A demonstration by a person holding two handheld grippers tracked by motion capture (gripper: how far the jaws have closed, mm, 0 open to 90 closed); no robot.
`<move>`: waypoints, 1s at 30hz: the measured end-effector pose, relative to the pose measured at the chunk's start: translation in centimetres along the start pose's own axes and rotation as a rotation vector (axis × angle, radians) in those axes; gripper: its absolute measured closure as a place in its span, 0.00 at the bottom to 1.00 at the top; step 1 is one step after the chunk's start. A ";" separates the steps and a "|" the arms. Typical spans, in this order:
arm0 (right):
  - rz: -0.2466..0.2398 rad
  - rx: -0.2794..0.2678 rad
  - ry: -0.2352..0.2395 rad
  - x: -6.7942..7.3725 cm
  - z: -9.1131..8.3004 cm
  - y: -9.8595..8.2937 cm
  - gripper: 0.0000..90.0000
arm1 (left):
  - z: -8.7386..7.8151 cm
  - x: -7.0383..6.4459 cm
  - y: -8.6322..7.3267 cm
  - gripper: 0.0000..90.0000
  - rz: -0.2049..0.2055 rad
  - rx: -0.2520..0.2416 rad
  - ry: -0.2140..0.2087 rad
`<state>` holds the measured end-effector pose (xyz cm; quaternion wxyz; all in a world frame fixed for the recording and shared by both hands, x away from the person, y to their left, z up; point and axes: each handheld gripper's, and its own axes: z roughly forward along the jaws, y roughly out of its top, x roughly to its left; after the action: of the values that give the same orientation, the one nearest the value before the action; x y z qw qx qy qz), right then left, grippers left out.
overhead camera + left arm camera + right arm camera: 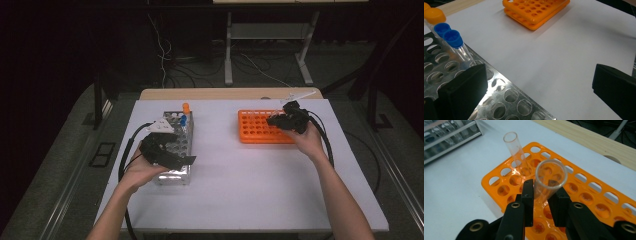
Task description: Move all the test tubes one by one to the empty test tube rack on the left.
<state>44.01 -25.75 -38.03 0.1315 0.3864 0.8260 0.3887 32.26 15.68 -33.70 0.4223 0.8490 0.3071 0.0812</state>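
My right gripper [541, 195] is clamped on a clear open test tube [549, 178], held tilted over the orange rack [584, 195], its mouth toward the camera. A second clear tube [515, 150] stands tilted in a hole of that rack, just beyond the one I hold. My left gripper [539, 90] hangs with its jaws wide apart and nothing between them, over the near edge of the metal rack [506, 100] on the white tabletop [554, 55], where two blue-capped tubes [452, 38] and an orange-capped one [434, 15] stand.
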 end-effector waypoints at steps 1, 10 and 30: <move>0.005 -0.003 0.000 -0.1 -0.3 0.0 0.83 | 0.0 0.0 0.0 0.00 -0.001 0.001 0.000; 0.030 -0.020 0.001 -0.7 -2.7 -0.3 0.83 | 0.1 -0.2 0.4 0.00 0.006 0.008 -0.002; -0.049 -0.005 0.088 3.1 -6.8 -0.5 0.83 | 0.6 -0.9 1.6 0.00 0.033 0.019 -0.012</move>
<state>38.19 -27.33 -33.67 0.1055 0.3485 0.8393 0.4038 32.50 14.04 -32.75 0.4148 0.8582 0.2914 0.0803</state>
